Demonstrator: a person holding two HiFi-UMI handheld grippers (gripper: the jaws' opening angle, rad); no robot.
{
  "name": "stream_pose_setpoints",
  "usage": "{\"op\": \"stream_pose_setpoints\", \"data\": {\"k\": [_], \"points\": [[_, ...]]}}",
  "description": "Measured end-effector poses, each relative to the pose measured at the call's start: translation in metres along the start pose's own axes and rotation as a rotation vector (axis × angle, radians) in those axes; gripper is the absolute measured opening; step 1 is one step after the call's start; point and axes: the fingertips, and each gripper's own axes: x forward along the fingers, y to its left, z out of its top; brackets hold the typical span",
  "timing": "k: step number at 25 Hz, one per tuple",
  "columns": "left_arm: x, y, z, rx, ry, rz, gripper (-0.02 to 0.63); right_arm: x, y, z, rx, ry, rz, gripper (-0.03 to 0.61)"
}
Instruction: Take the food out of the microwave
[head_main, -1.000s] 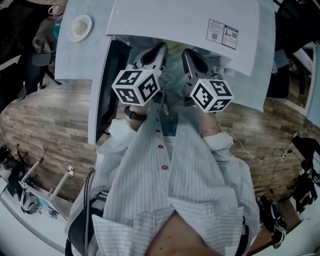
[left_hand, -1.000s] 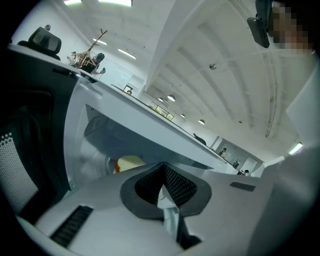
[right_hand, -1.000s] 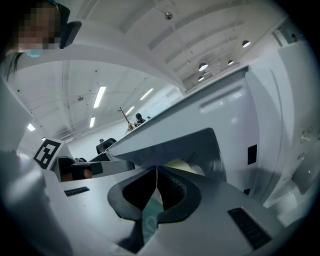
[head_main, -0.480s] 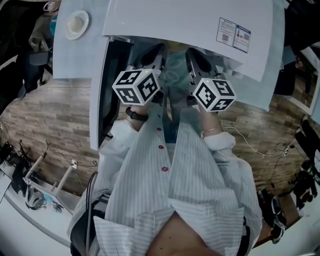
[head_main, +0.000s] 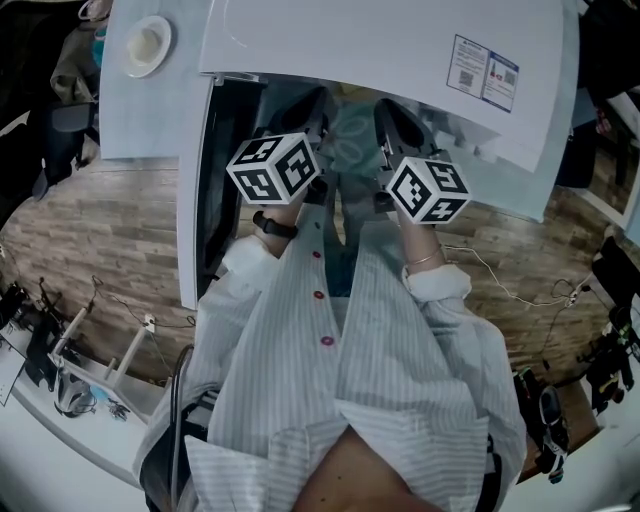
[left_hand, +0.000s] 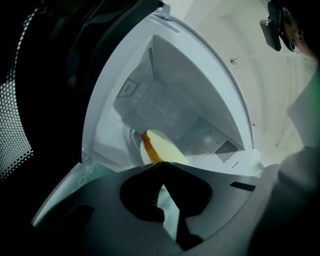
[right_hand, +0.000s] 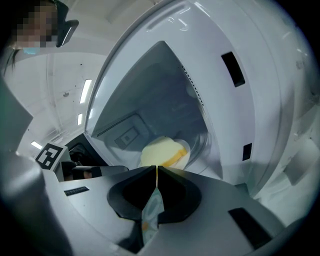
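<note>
Yellow food (left_hand: 162, 150) on plate (left_hand: 167, 210), rim clamped both sides.
Left claw (left_hand: 160, 167) and right claw (right_hand: 156, 169) each bite it; food at twelve o'clock.

Wood-plank floor (head_main: 100, 230); white counter (head_main: 135, 115); cable (head_main: 500, 289) trailing; ceiling strip lights (right_hand: 85, 91).

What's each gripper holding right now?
Left gripper: closed on the pale green patterned plate, at its rim.
Right gripper: closed on the same plate's rim.
</note>
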Motion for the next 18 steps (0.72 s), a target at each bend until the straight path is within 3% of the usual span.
{"op": "stream_pose_setpoints", "data": {"k": [10, 13, 18], "points": [[0.004, 0.017, -0.010, -0.122, 0.000, -0.019, 0.015, 0.006, -0.018, -0.009, 0.071, -0.002, -0.041, 0.042], [0.006, 0.019, -0.009, -0.166, -0.003, -0.035, 0.097, 0.009, -0.019, -0.010, 0.104, -0.001, -0.032, 0.122], [0.014, 0.021, -0.010, -0.221, -0.011, -0.062, 0.147, 0.015, -0.024, -0.012, 0.142, 0.006, -0.028, 0.156]]}}
